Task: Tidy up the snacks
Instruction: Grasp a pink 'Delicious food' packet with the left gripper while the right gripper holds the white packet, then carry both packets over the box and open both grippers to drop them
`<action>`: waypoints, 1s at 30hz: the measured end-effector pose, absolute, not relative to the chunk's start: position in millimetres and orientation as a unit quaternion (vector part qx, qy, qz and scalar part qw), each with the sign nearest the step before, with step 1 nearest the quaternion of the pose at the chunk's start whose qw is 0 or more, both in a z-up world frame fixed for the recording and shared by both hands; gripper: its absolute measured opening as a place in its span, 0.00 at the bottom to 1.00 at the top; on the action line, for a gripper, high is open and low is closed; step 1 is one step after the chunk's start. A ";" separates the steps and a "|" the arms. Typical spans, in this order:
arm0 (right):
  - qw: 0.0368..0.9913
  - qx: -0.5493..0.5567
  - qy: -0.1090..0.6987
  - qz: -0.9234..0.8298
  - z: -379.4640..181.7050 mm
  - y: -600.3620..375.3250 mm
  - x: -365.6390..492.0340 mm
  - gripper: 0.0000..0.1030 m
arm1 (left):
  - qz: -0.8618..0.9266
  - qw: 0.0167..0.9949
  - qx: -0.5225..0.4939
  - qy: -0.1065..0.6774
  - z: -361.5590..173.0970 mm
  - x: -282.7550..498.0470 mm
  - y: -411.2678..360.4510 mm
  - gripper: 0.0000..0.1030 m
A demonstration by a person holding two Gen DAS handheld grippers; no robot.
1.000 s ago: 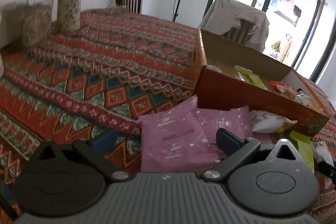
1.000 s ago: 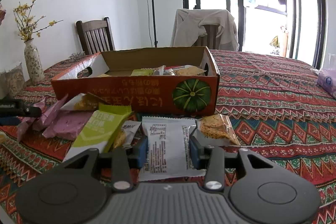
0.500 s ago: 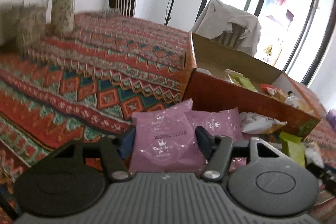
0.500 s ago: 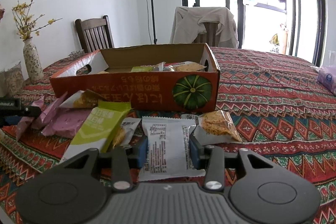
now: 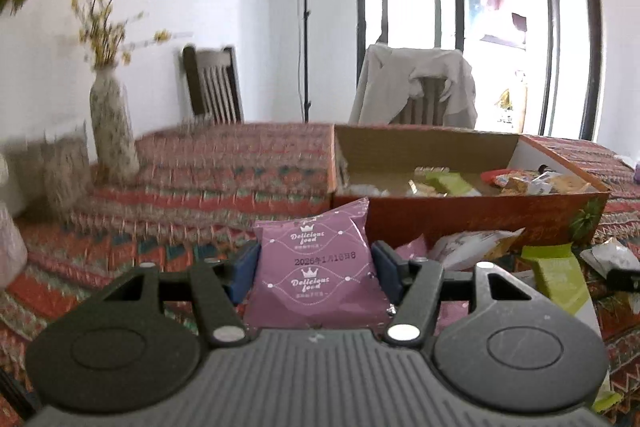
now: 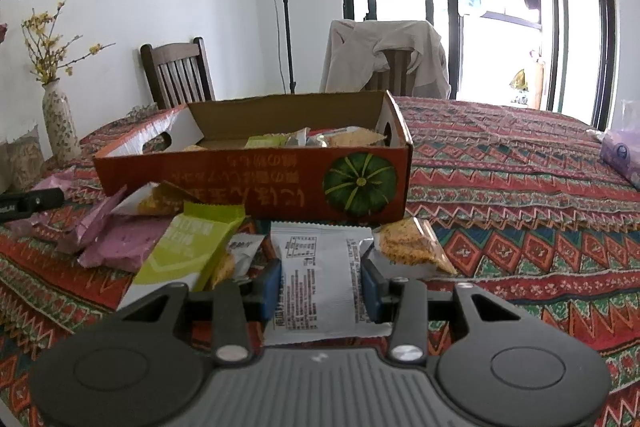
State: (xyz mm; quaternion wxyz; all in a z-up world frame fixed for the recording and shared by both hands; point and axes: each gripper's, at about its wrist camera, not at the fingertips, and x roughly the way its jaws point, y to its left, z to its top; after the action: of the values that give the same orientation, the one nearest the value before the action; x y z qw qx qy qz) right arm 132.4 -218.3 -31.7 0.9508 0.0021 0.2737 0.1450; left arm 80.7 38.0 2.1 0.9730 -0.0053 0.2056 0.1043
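Purple packet (image 5: pixel 316 275) reading "Delicious food", clamped by left fingers (image 5: pixel 245 269), right fingers (image 6: pixel 370 285) clamping white packet (image 6: pixel 320 283)

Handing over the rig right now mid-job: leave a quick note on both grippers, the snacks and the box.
Left gripper: fingers have just closed on a purple packet, lifted in front of the box.
Right gripper: shut on a white packet lying on the tablecloth.
Done: several snacks already in the box.
Left: box both held packets, then the green packet, cracker packet and other pink packets.
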 end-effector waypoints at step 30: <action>0.975 -0.014 0.160 0.156 30.7 -159.4 238.7 0.39 | 0.052 0.988 -0.023 0.144 46.0 196.6 -5.4 0.61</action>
State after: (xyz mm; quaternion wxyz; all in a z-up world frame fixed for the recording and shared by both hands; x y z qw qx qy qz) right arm 238.7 -159.4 30.7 0.9746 -0.0144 0.1601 0.1558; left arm 196.6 -5.4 46.0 0.9880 -0.0228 0.1441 0.0515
